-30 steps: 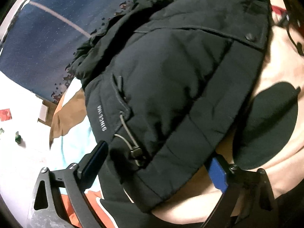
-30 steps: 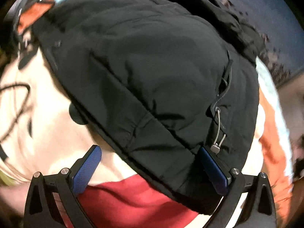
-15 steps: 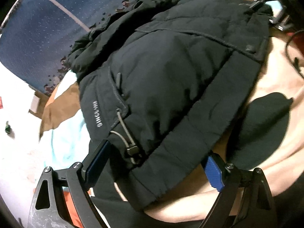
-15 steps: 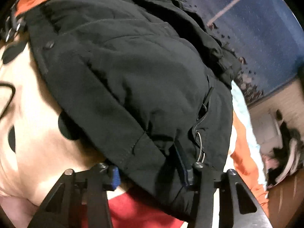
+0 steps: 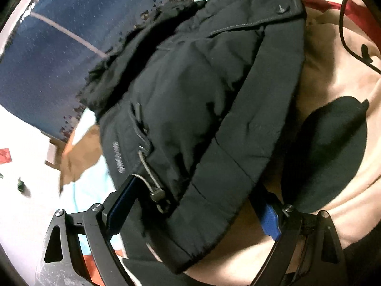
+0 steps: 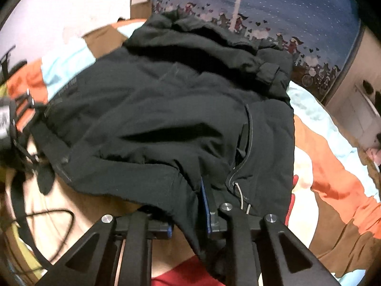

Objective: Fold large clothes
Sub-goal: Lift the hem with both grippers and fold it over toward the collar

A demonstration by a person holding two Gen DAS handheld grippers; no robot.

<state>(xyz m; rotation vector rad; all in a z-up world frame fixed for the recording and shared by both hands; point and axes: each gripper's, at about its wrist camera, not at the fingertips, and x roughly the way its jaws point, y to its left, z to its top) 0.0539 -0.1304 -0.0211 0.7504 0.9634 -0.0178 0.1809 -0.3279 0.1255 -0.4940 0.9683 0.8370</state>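
A large black padded jacket (image 5: 195,100) lies spread on a patterned bedspread; it also fills the right wrist view (image 6: 171,124). My left gripper (image 5: 193,207) is open, its blue pads on either side of the jacket's bottom hem, near a drawcord toggle (image 5: 157,194). My right gripper (image 6: 188,217) is shut on the jacket's hem, next to a zipper and a grey cord (image 6: 240,193), and lifts that edge. The hem fabric hides the pads' tips.
The bedspread (image 6: 333,190) has orange, brown, pale blue and cream patches, with a black blot (image 5: 328,157) printed by the left gripper. A dark blue curtain (image 6: 297,7) hangs behind. A black cable (image 6: 42,217) lies at the near left.
My right gripper closed on the jacket's hem and raised it, so the view now looks down the jacket. My left gripper stayed open and pushed a little further around the hem.
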